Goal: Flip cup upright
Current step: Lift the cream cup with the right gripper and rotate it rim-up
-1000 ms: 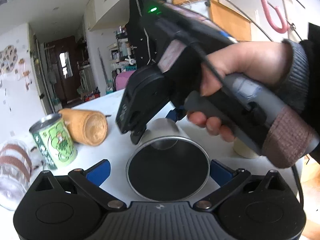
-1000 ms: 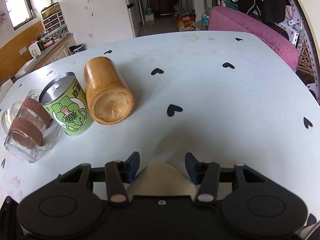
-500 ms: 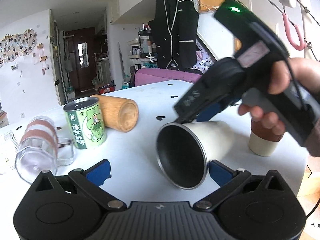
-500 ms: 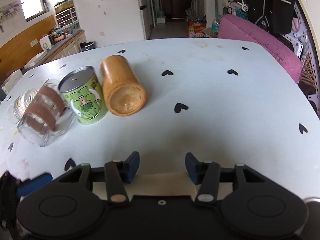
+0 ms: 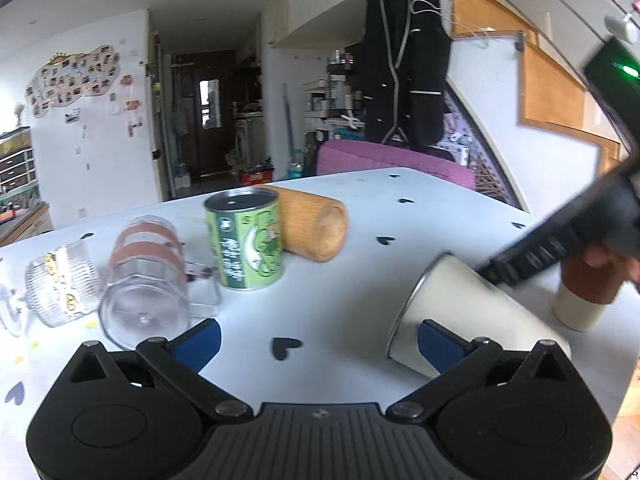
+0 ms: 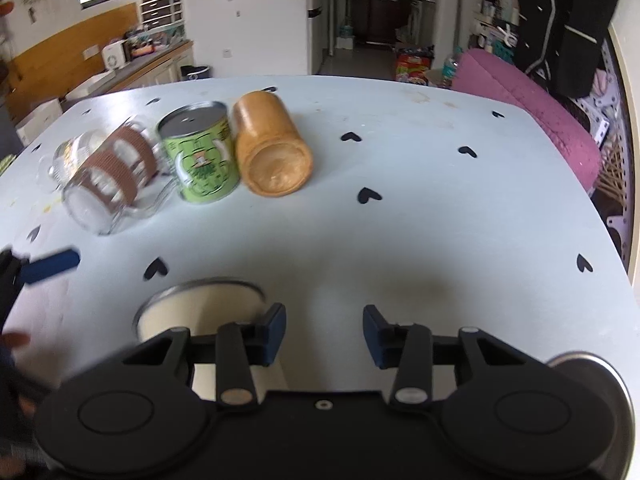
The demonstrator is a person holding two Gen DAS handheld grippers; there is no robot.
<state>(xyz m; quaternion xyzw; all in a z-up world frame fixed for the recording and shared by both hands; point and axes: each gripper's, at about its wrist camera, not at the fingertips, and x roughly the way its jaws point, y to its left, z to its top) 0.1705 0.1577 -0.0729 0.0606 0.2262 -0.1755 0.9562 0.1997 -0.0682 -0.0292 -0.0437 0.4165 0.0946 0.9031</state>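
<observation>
A cream cup with a steel rim lies tilted on its side on the white table, behind my left gripper's right finger; the right gripper's body is just above it. In the right wrist view the cup sits to the left of the jaws, outside them. My left gripper is open and empty. My right gripper is open with nothing between its fingers.
A green tin stands upright mid-table, with a wooden cup lying on its side to its right and a glass mug with brown bands lying to its left. A brown-and-cream cup stands at the right.
My right gripper has opened and let go of the cream cup, which now sits left of its jaws. My left gripper has swung left, so the cup lies at its right finger.
</observation>
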